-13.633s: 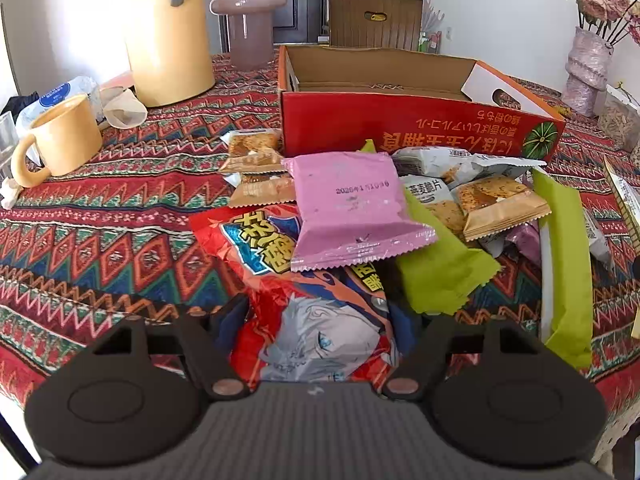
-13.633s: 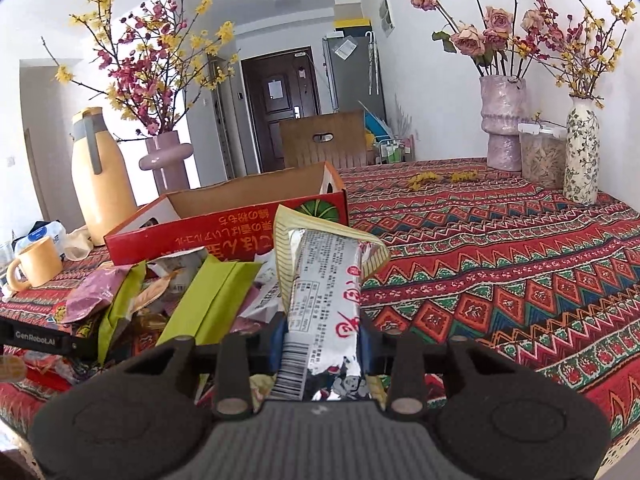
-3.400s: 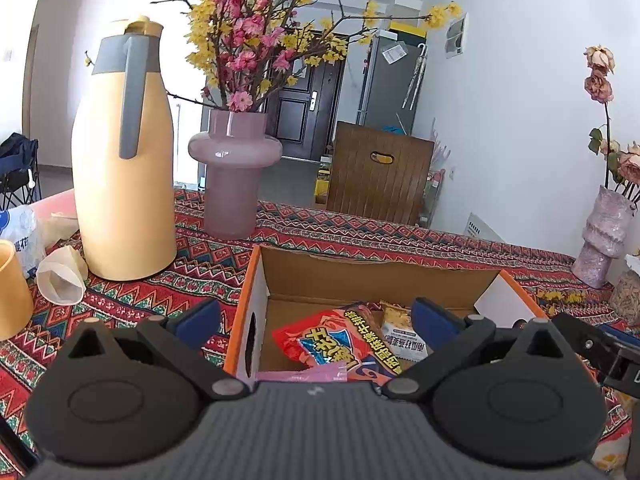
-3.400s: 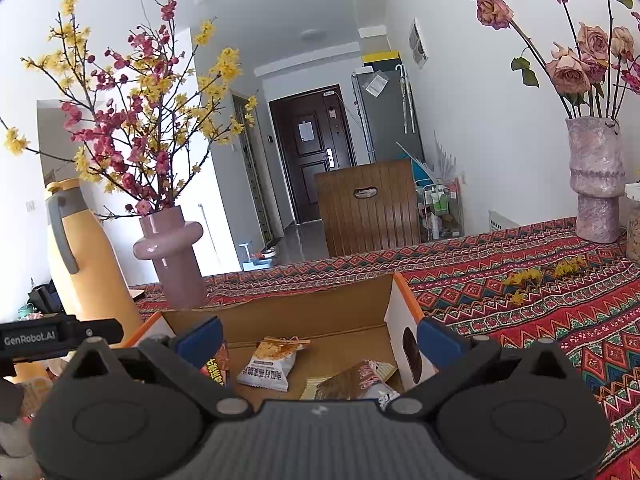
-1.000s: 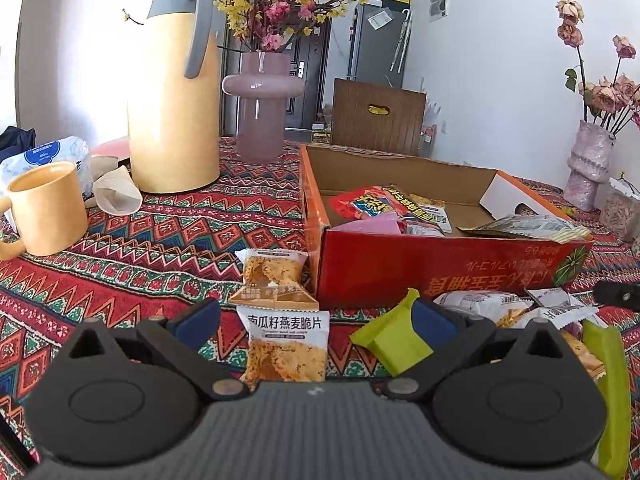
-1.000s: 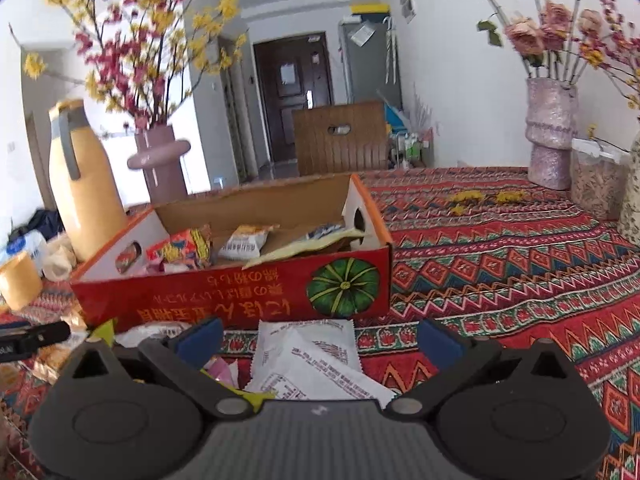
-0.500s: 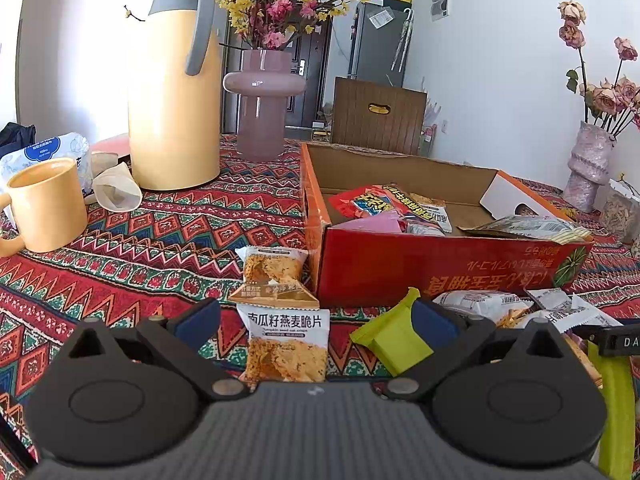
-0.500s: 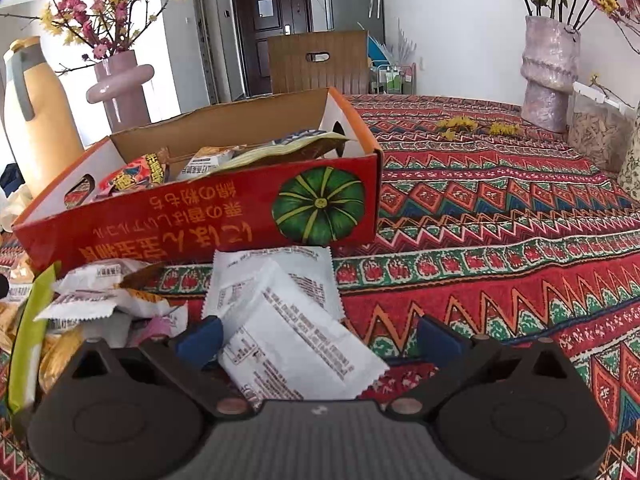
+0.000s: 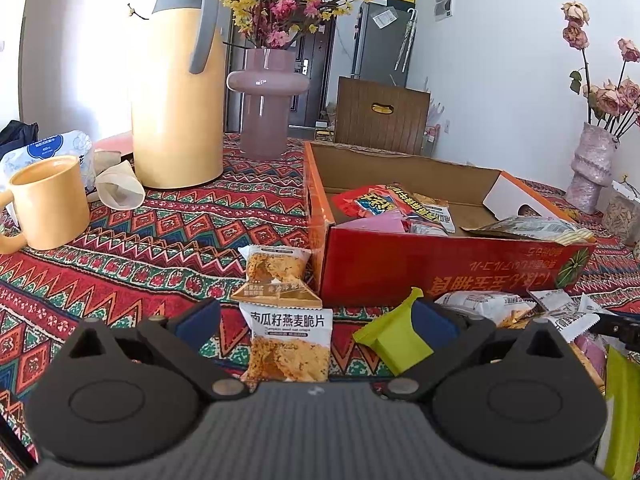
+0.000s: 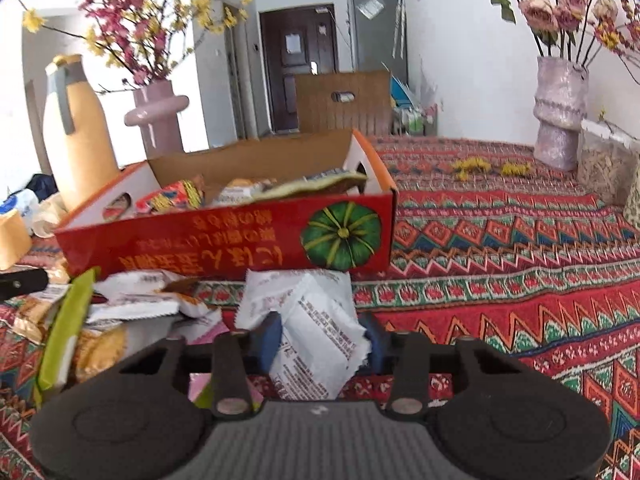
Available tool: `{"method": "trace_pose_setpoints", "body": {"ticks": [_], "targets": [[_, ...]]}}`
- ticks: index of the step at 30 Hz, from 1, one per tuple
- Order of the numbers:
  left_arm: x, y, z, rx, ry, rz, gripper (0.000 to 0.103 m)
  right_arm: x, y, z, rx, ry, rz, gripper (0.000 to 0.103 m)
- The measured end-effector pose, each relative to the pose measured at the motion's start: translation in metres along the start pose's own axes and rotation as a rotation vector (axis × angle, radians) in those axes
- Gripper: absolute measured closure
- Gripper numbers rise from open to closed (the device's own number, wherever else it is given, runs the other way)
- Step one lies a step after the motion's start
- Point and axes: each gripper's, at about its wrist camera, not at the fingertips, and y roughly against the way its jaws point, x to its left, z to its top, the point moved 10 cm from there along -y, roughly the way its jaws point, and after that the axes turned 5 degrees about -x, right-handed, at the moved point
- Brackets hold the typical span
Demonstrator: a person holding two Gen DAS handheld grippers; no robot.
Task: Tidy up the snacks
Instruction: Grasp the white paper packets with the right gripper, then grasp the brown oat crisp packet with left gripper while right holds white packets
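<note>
A red cardboard box (image 9: 440,268) holding several snack packets sits on the patterned tablecloth. In the right wrist view the box (image 10: 224,248) is straight ahead. The jaws of my right gripper (image 10: 322,338) are closing, and its pads press a crumpled white snack packet (image 10: 316,336) just in front of the box. My left gripper (image 9: 316,322) is open and low over the table. An orange-and-white crisp packet (image 9: 290,344) lies between its fingers, untouched. A green packet (image 9: 394,340) rests against its right finger. A second crisp packet (image 9: 276,272) lies just beyond.
A loose pile of snack packets (image 10: 132,300) lies left of my right gripper. A yellow thermos (image 9: 178,92), a yellow mug (image 9: 48,200) and a pink vase (image 9: 266,104) stand at the back left. A pale vase (image 10: 560,116) and a jar (image 10: 604,160) stand at the far right.
The right gripper's jaws have come together onto the white packet, which is now crumpled and raised between the pads. The left gripper has stayed where it was, still open.
</note>
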Motion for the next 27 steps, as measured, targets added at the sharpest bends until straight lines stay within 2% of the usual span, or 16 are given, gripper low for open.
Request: {"method": "trace_pose_setpoints", "body": {"ticks": [10, 20, 27], "targets": [[0.001, 0.001, 0.000, 0.000, 0.003, 0.008, 0.000, -0.002, 0.009, 0.004, -0.048, 0.000, 0.015, 0.078], [0.001, -0.001, 0.000, 0.001, 0.002, 0.015, 0.000, -0.031, 0.016, 0.022, -0.130, -0.074, -0.016, 0.078], [0.003, 0.001, 0.003, -0.004, -0.014, 0.066, 0.000, -0.047, 0.010, 0.022, -0.142, -0.150, 0.003, 0.078]]}}
